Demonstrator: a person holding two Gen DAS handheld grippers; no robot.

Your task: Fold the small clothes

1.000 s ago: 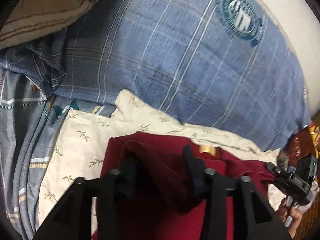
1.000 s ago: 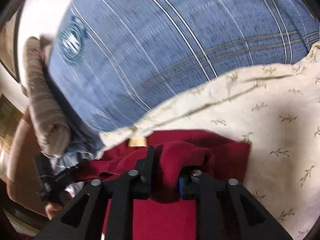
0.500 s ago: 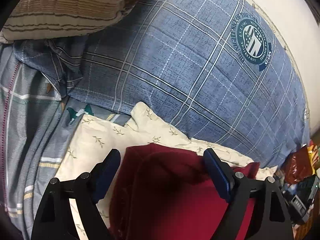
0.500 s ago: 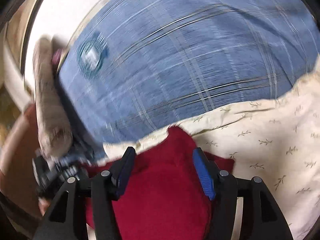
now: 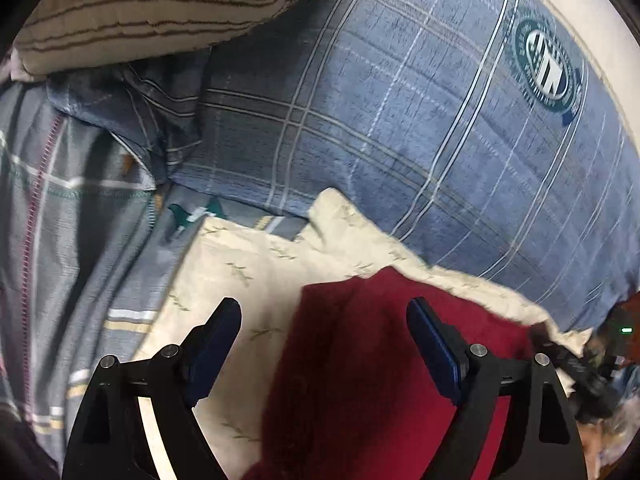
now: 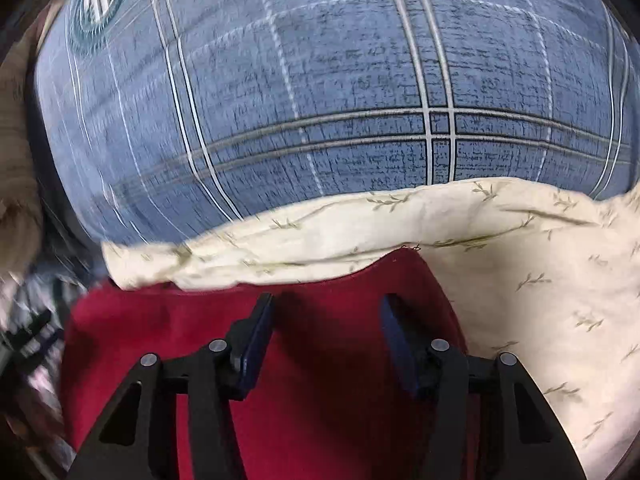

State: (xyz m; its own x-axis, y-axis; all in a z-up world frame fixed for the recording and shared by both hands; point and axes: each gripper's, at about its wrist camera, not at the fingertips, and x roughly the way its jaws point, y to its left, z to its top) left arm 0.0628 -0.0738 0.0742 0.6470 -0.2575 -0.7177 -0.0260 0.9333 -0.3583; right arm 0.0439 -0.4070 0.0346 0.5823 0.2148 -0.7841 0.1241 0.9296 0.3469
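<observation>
A dark red garment (image 5: 360,360) lies folded flat on a cream leaf-print cloth (image 5: 260,264). My left gripper (image 5: 323,312) hovers over the garment's left edge, wide open and gripping nothing; its left finger is over the cream cloth and its right finger over the red. In the right wrist view the red garment (image 6: 320,360) fills the lower middle. My right gripper (image 6: 328,304) is above it with its jaws closing. The red fabric lies under the gap, and the pads are not pressing on it.
A big blue plaid pillow (image 5: 400,120) with a round crest (image 5: 548,68) lies just beyond the cream cloth (image 6: 520,260). A beige striped pillow (image 5: 140,12) sits at the upper left. A grey plaid sheet (image 5: 60,240) is bunched on the left.
Both grippers were shut on raised folds of the red garment a second ago. They have let go and opened, and the garment now lies flat. The right gripper shifted sideways.
</observation>
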